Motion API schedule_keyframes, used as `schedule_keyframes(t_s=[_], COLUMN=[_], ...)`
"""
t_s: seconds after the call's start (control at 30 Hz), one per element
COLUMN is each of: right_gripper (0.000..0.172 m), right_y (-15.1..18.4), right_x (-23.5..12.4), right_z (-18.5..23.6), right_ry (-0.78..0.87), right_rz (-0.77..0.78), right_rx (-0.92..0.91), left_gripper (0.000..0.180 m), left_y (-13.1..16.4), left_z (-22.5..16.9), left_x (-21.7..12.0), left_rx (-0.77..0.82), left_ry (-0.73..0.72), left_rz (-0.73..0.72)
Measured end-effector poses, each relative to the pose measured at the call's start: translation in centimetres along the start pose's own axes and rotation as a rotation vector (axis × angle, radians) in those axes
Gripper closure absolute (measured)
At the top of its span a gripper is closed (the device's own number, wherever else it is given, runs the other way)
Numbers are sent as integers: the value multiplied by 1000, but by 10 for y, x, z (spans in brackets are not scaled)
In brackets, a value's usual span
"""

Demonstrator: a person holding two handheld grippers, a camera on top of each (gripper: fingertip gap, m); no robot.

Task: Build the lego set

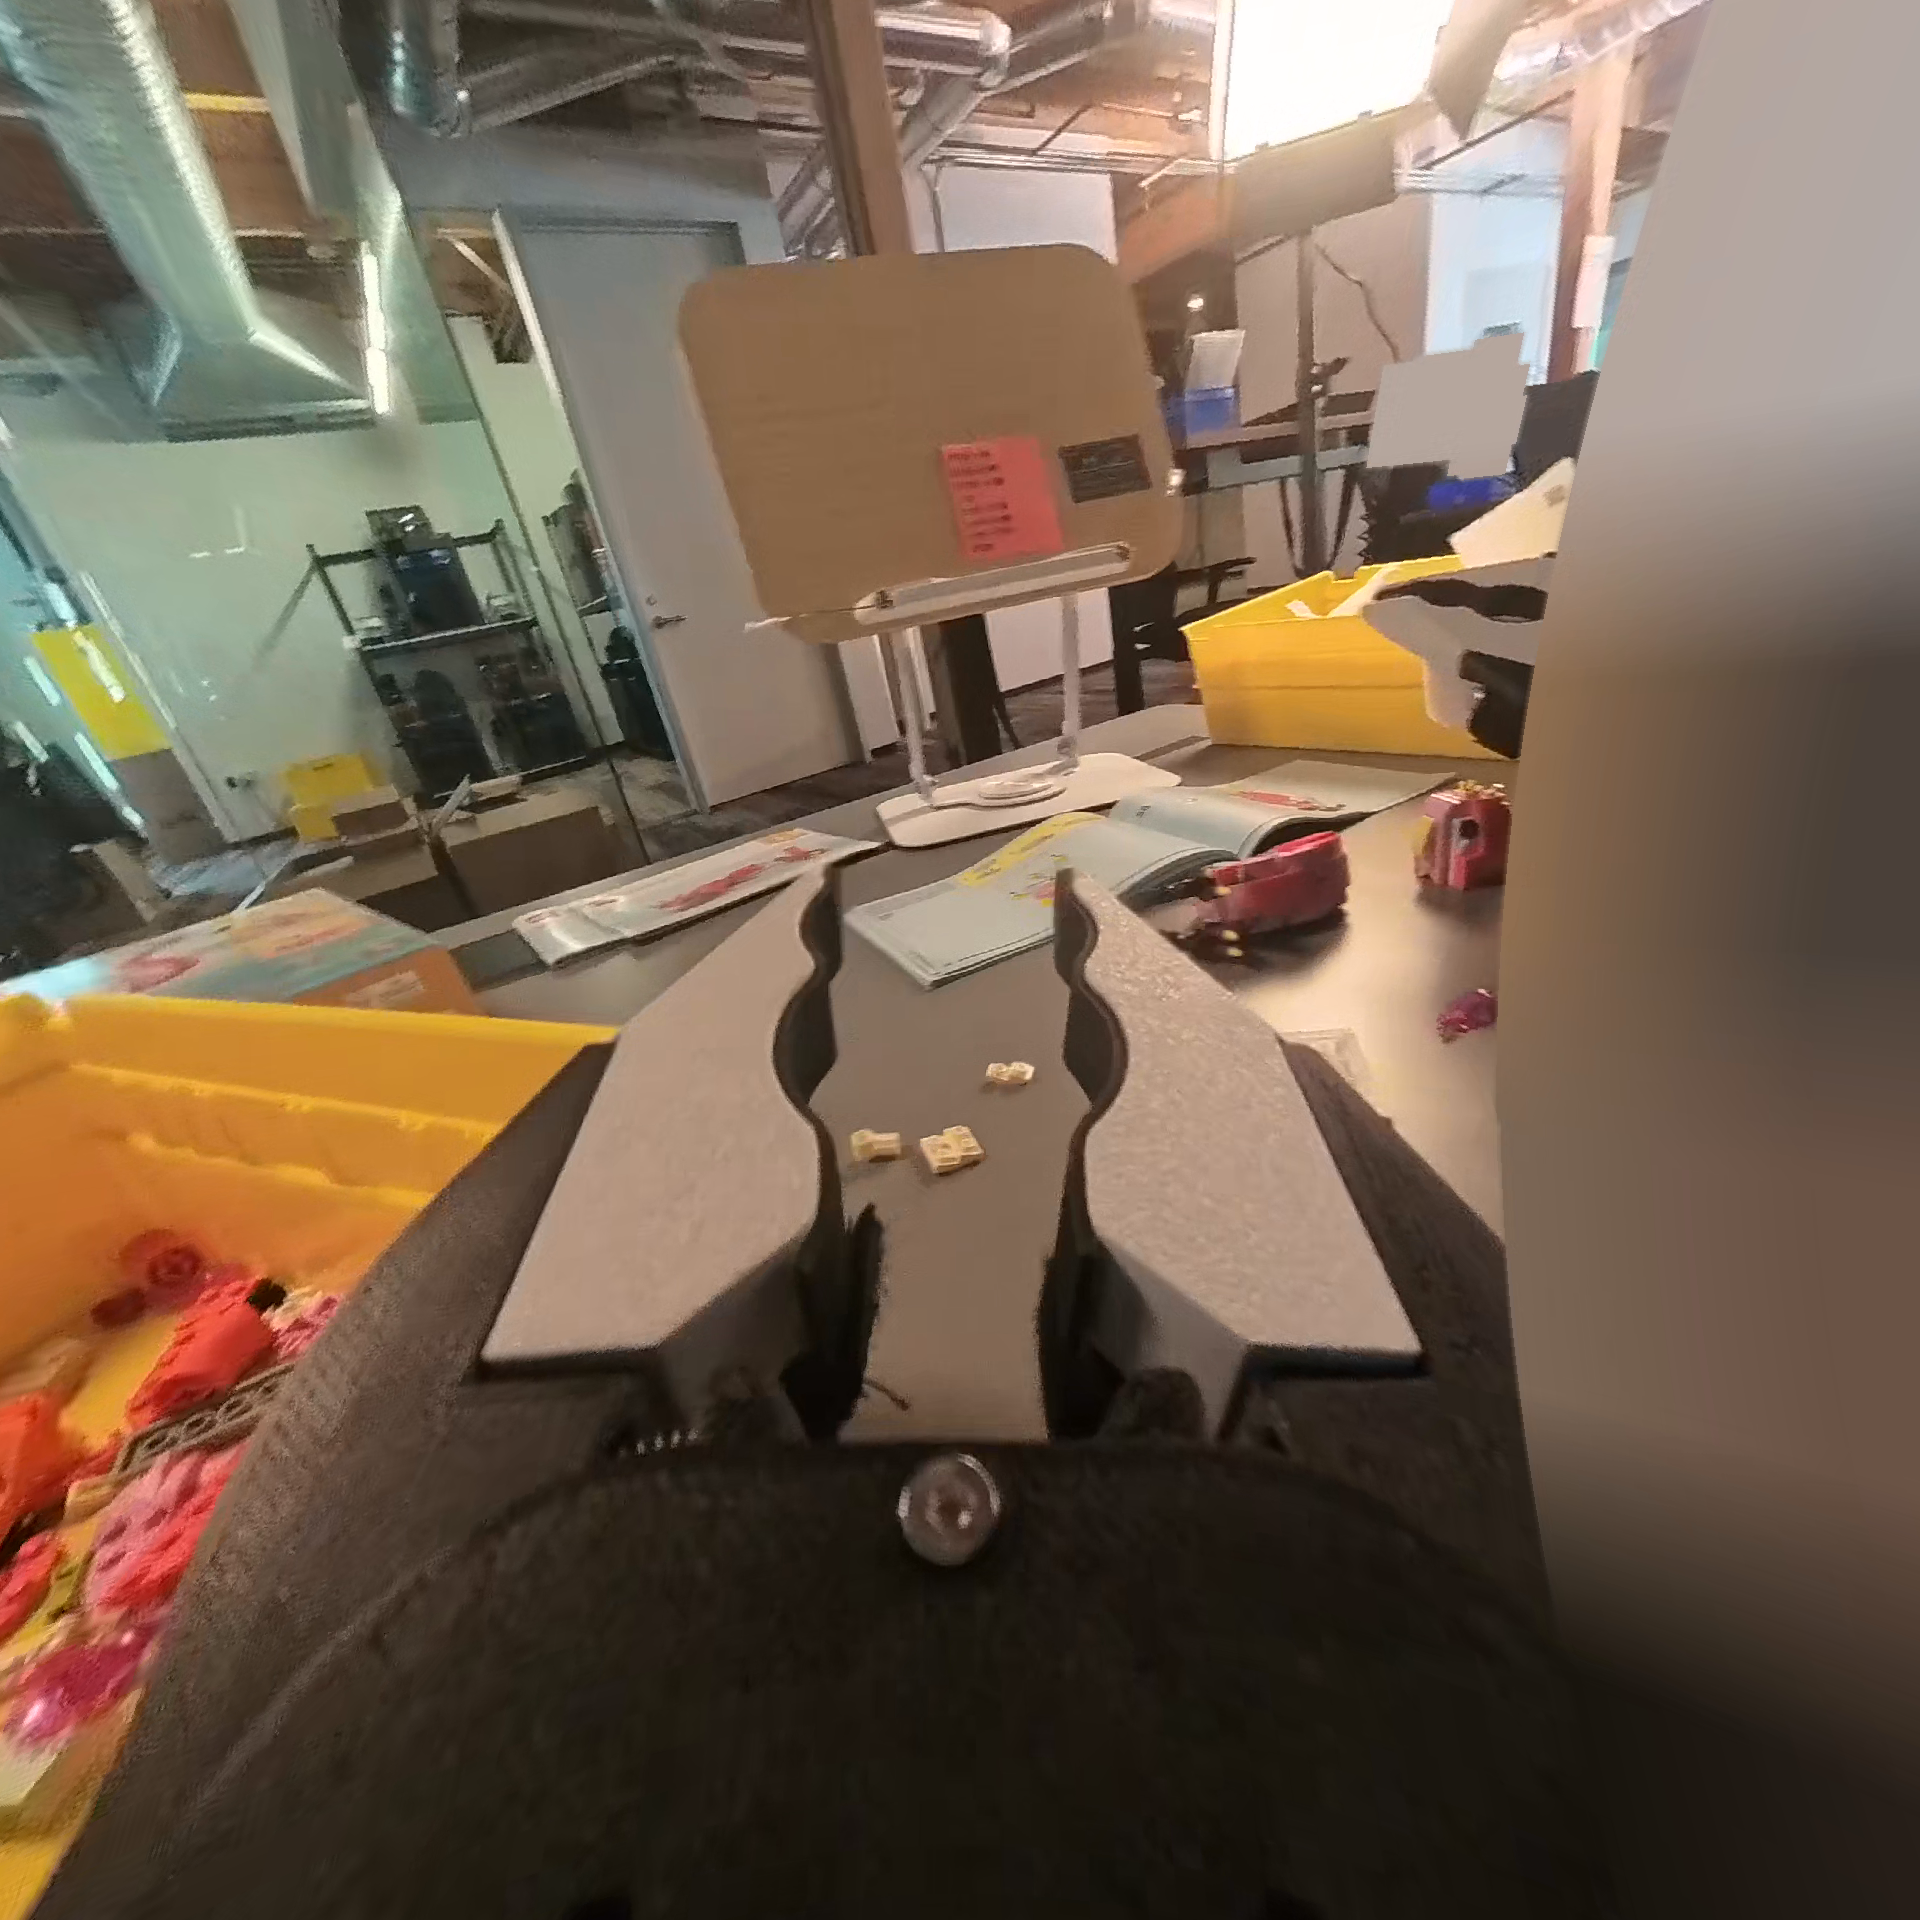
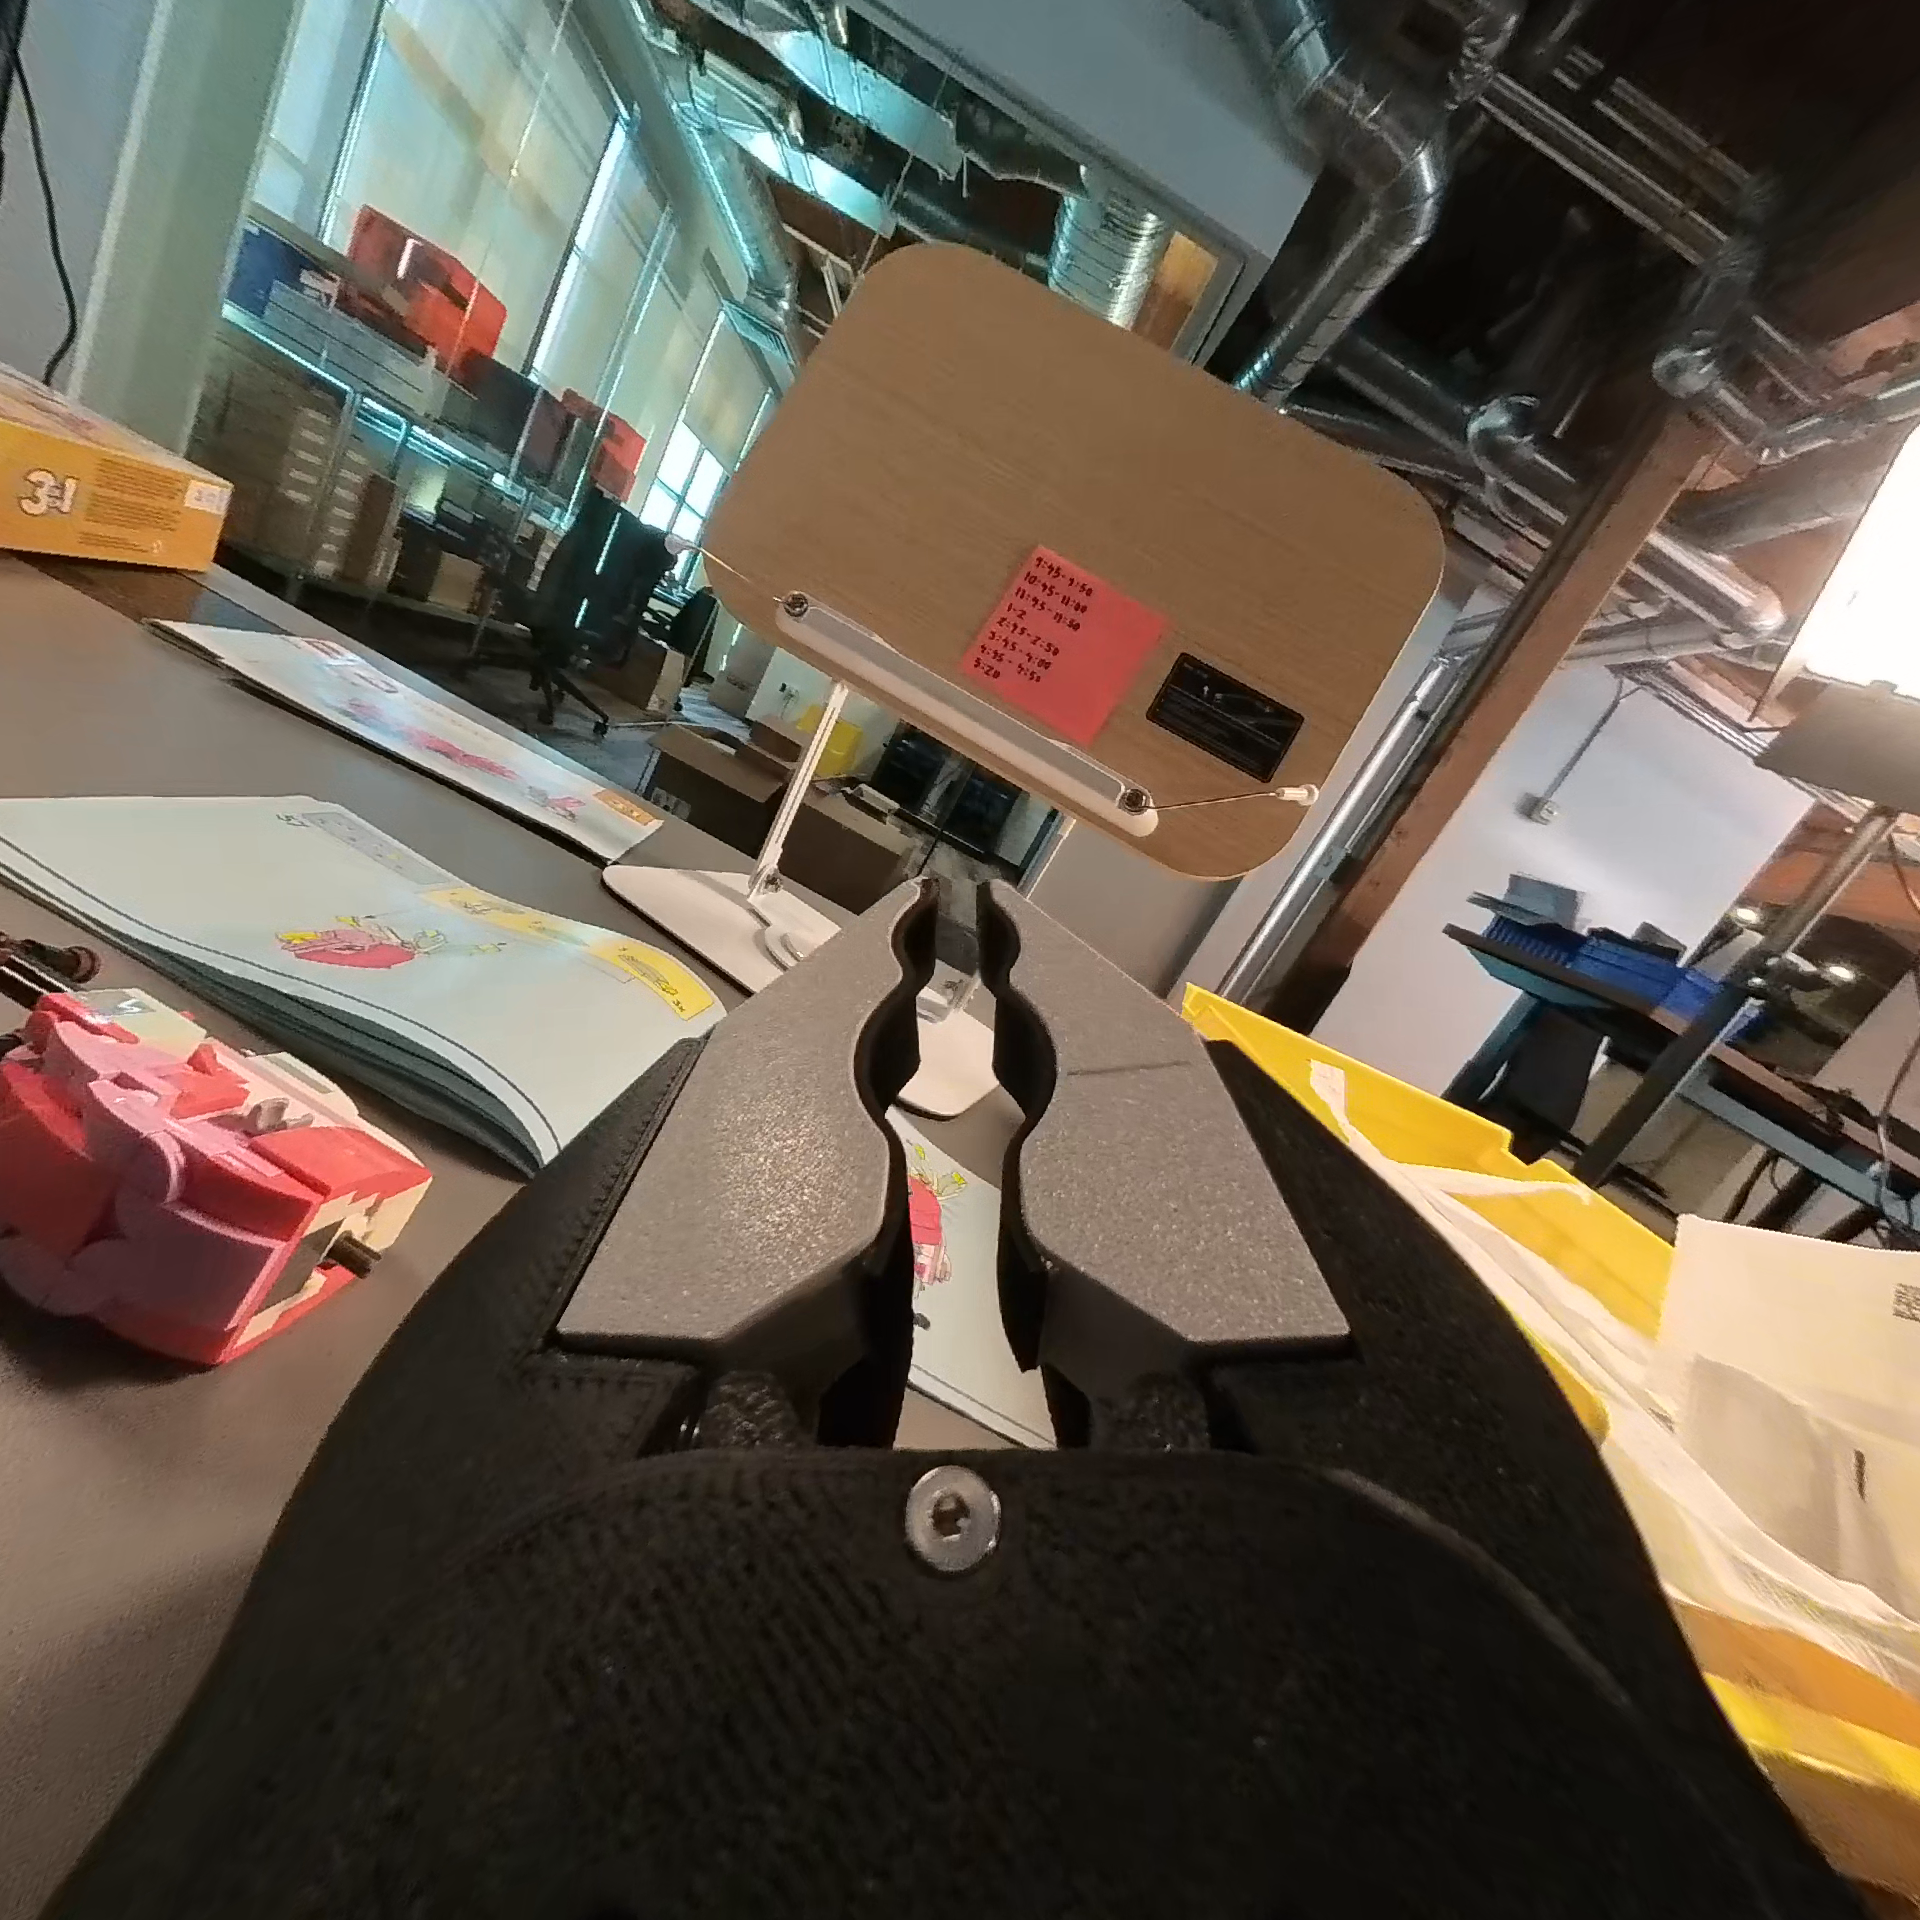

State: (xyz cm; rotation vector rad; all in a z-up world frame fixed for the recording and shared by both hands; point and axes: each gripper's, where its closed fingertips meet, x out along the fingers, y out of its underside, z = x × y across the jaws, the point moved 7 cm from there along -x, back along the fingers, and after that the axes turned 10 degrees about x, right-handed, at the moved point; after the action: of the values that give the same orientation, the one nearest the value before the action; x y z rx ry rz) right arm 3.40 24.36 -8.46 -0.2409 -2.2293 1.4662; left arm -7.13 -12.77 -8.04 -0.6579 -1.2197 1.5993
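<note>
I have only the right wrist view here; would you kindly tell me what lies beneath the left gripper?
Observer: Three small cream pieces lie on the dark table, seen between the jaws of the left gripper.
Operator: Thank you. Are those jaws holding anything?
Observer: No, they stand wide apart, with only the table showing between them.
Operator: And what sits to that gripper's left?
Observer: A yellow bin with red and pink bricks in it.
</note>
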Motion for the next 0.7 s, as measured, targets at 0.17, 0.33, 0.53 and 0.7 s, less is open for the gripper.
schedule_keyframes(t_s=[0.17, 0.33, 0.53, 0.7], right_gripper=[168, 169, 171, 171], right_y=[1, 2, 2, 3], right_x=[0, -1, -1, 0], right_z=[0, -1, -1, -1], right_ry=[1, 6, 4, 1], right_rz=[6, 16, 21, 27], right_rx=[1, 9, 10, 11], left_gripper=[140, 141, 141, 141], left_y=[0, 0, 1, 2], left_z=[15, 19, 18, 19], left_x=[-7, -9, -9, -9], left_rx=[-64, -62, -54, -69], left_ry=[-85, -98, -94, -93], left_rz=[-26, -43, -38, -35])
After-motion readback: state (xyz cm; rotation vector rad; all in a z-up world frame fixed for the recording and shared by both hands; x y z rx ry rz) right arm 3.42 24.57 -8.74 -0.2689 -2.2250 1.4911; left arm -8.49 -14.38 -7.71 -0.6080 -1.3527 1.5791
